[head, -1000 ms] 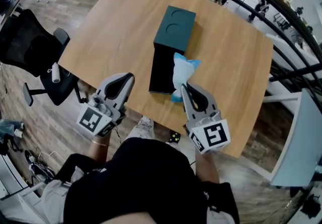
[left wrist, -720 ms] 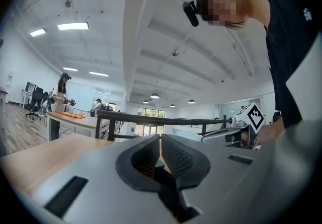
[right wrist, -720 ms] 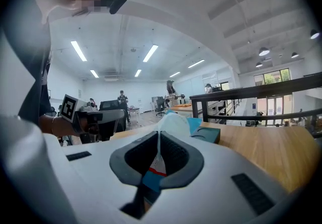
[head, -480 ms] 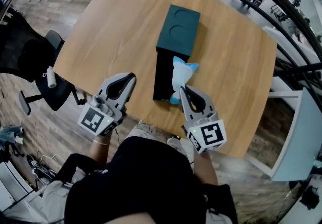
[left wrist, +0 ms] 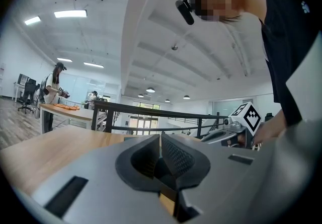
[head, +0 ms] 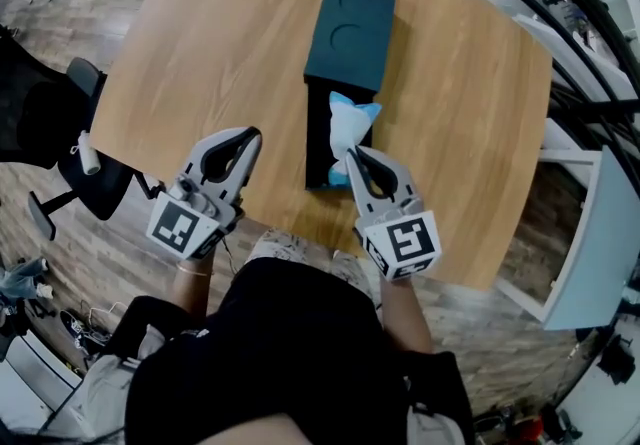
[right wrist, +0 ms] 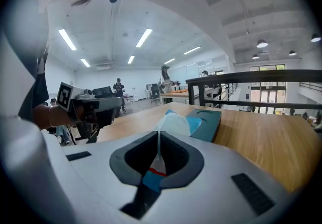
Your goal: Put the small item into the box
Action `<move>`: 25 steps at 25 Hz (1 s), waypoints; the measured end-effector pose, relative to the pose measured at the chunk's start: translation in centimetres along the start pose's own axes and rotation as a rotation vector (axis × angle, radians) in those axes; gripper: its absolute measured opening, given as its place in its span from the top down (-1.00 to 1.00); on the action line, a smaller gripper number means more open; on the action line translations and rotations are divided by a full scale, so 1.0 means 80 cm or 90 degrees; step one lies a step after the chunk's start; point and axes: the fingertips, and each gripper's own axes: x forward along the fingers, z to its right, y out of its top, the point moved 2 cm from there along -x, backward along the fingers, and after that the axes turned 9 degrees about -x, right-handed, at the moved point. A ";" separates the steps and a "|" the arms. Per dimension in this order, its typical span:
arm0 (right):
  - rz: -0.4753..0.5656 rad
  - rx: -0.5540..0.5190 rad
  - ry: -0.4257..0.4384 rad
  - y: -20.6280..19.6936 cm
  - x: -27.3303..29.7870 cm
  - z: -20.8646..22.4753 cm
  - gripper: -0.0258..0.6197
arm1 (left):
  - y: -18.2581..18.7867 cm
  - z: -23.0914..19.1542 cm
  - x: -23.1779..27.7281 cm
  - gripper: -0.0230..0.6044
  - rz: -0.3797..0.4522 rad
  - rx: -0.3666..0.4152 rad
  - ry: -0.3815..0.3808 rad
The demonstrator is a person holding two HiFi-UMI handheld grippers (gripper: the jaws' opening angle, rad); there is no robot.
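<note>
The small item is a white and blue packet (head: 347, 126) (right wrist: 177, 124). My right gripper (head: 352, 153) (right wrist: 159, 136) is shut on its near end and holds it over the open black box (head: 318, 145), which lies near the front of the wooden table (head: 220, 43). The box's dark teal lid (head: 351, 31) (right wrist: 207, 123) lies just beyond, touching the box's far end. My left gripper (head: 249, 134) (left wrist: 160, 139) hovers at the table's front edge, left of the box, shut and empty. In the left gripper view the right gripper (left wrist: 236, 128) shows off to the side.
A black office chair (head: 40, 123) stands on the floor left of the table. A white desk (head: 592, 233) and a black railing (head: 590, 118) lie to the right. The person's torso fills the bottom of the head view.
My right gripper has carried the packet leftward, from the box's right edge to over the black box. The left gripper has stayed near the front edge.
</note>
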 end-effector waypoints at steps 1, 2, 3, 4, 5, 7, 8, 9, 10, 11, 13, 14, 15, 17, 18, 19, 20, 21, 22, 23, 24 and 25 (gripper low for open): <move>-0.007 0.003 -0.003 -0.003 0.002 0.001 0.83 | -0.001 -0.002 0.001 0.86 -0.002 0.000 -0.001; -0.014 0.005 -0.004 -0.007 0.004 0.003 0.83 | -0.002 -0.003 0.003 0.86 -0.002 -0.001 -0.001; -0.019 0.005 -0.003 -0.011 0.005 0.004 0.83 | -0.003 -0.004 0.005 0.86 -0.002 -0.002 -0.002; -0.023 0.003 0.000 -0.016 0.007 0.004 0.83 | -0.004 -0.005 0.007 0.86 -0.003 -0.004 -0.001; -0.028 0.000 0.002 -0.021 0.008 0.005 0.83 | -0.006 -0.006 0.008 0.86 -0.004 -0.006 -0.001; -0.039 -0.002 0.003 -0.030 0.013 0.006 0.83 | -0.011 -0.009 0.010 0.86 -0.008 -0.009 0.001; -0.044 -0.003 0.004 -0.034 0.015 0.007 0.83 | -0.013 -0.009 0.011 0.86 -0.011 -0.010 0.000; -0.049 -0.004 0.004 -0.038 0.017 0.008 0.83 | -0.015 -0.010 0.012 0.86 -0.013 -0.010 -0.001; -0.054 -0.004 0.004 -0.042 0.019 0.009 0.83 | -0.017 -0.010 0.013 0.86 -0.014 -0.011 -0.002; -0.062 -0.004 0.005 -0.045 0.020 0.009 0.83 | -0.018 -0.009 0.014 0.86 -0.015 -0.012 -0.003; -0.082 0.001 0.005 -0.050 0.022 0.011 0.83 | -0.019 -0.009 0.016 0.86 -0.016 -0.015 -0.004; -0.091 0.004 0.005 -0.052 0.023 0.012 0.83 | -0.020 -0.010 0.017 0.86 -0.016 -0.016 -0.005; -0.098 0.006 0.006 -0.055 0.025 0.013 0.83 | -0.022 -0.010 0.018 0.86 -0.016 -0.017 -0.005; -0.109 0.008 0.008 -0.061 0.030 0.013 0.83 | -0.024 -0.012 0.018 0.86 -0.018 -0.019 -0.005; -0.115 0.007 0.010 -0.064 0.031 0.013 0.83 | -0.026 -0.013 0.018 0.86 -0.018 -0.021 -0.005; -0.122 0.006 0.011 -0.068 0.032 0.012 0.83 | -0.028 -0.013 0.017 0.86 -0.019 -0.023 -0.005; -0.129 0.006 0.011 -0.071 0.033 0.012 0.83 | -0.029 -0.013 0.017 0.86 -0.020 -0.025 -0.005; -0.135 0.005 0.010 -0.073 0.035 0.012 0.83 | -0.031 -0.013 0.016 0.86 -0.020 -0.028 -0.005; -0.143 0.005 0.009 -0.075 0.036 0.011 0.83 | -0.032 -0.014 0.014 0.86 -0.020 -0.030 -0.005; -0.150 0.003 0.008 -0.076 0.038 0.010 0.83 | -0.032 -0.015 0.012 0.86 -0.020 -0.033 -0.004; -0.158 0.002 0.008 -0.077 0.041 0.009 0.83 | -0.033 -0.016 0.010 0.86 -0.018 -0.036 -0.003; -0.165 0.000 0.008 -0.078 0.043 0.007 0.83 | -0.033 -0.017 0.008 0.86 -0.017 -0.038 -0.003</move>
